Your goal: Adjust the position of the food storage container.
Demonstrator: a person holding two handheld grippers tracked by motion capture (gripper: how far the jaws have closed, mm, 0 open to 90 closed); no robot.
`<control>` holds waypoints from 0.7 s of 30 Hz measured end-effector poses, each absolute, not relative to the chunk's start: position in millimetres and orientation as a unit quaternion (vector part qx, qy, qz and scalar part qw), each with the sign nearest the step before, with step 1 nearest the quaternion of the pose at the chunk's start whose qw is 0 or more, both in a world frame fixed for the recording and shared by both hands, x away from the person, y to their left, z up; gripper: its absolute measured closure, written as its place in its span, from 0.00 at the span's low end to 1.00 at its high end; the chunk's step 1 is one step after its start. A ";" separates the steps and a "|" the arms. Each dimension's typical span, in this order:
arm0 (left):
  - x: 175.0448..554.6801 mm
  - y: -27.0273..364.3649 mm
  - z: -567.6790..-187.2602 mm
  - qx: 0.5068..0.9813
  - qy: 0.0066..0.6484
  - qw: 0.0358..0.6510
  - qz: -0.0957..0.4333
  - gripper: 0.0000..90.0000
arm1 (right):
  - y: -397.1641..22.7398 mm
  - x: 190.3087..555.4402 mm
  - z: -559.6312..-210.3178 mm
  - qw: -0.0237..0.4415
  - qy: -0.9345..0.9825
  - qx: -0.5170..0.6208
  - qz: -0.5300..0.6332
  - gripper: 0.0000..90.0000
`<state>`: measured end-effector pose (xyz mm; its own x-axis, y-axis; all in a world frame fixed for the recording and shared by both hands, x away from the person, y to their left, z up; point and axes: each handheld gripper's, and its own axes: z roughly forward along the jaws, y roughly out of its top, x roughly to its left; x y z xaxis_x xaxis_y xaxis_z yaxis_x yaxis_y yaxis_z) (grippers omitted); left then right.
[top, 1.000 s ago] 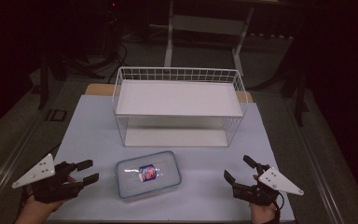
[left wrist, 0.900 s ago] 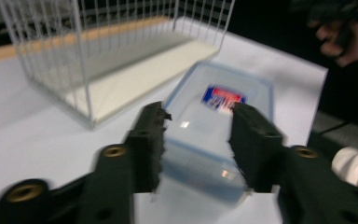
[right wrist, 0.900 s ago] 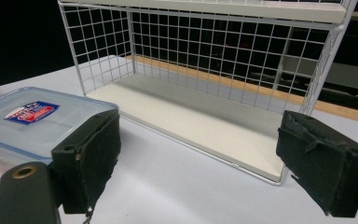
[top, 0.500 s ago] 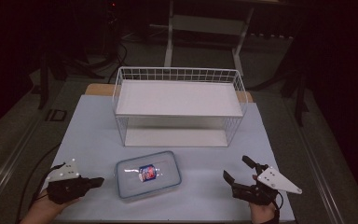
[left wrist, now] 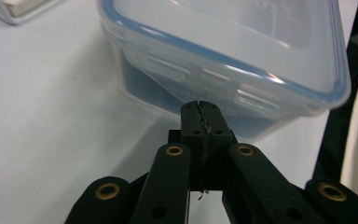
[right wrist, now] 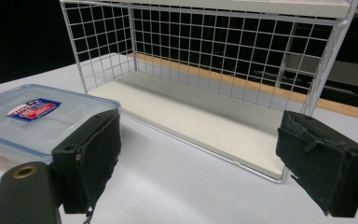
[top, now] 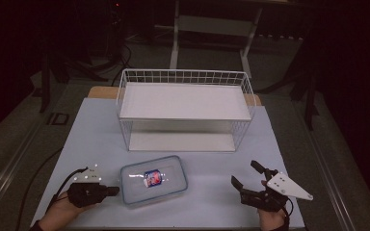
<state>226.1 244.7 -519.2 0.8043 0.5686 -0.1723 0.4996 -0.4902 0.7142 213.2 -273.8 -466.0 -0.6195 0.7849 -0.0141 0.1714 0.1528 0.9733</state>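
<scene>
A clear plastic food container (top: 154, 179) with a blue-rimmed lid and a red and blue label lies flat on the pale table, near its front edge. My left gripper (top: 113, 191) rests low at the container's left side, shut, its pads pressed together with nothing between them. In the left gripper view its tips (left wrist: 199, 106) point at the latch flap on the container's side wall (left wrist: 223, 42); whether they touch it I cannot tell. My right gripper (top: 244, 173) stands open to the right of the container, apart from it. In its own view the pads (right wrist: 198, 154) are wide apart, with the container (right wrist: 32, 116) at the left.
A white wire rack (top: 185, 101) with a solid top shelf and a lower shelf stands behind the container at the table's middle; in the right gripper view its mesh (right wrist: 205, 56) is straight ahead. Bare table (top: 96, 130) lies to the left of it. Dark floor and stands surround the table.
The left gripper's jaws were open a second ago and are now shut. It has moved right and down, up to the container's left side. The right gripper has stayed put.
</scene>
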 end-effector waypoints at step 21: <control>262.7 211.0 -515.1 0.860 0.315 0.396 0.064 0.99 | -271.9 212.9 -466.9 0.271 0.711 0.334 0.556 0.15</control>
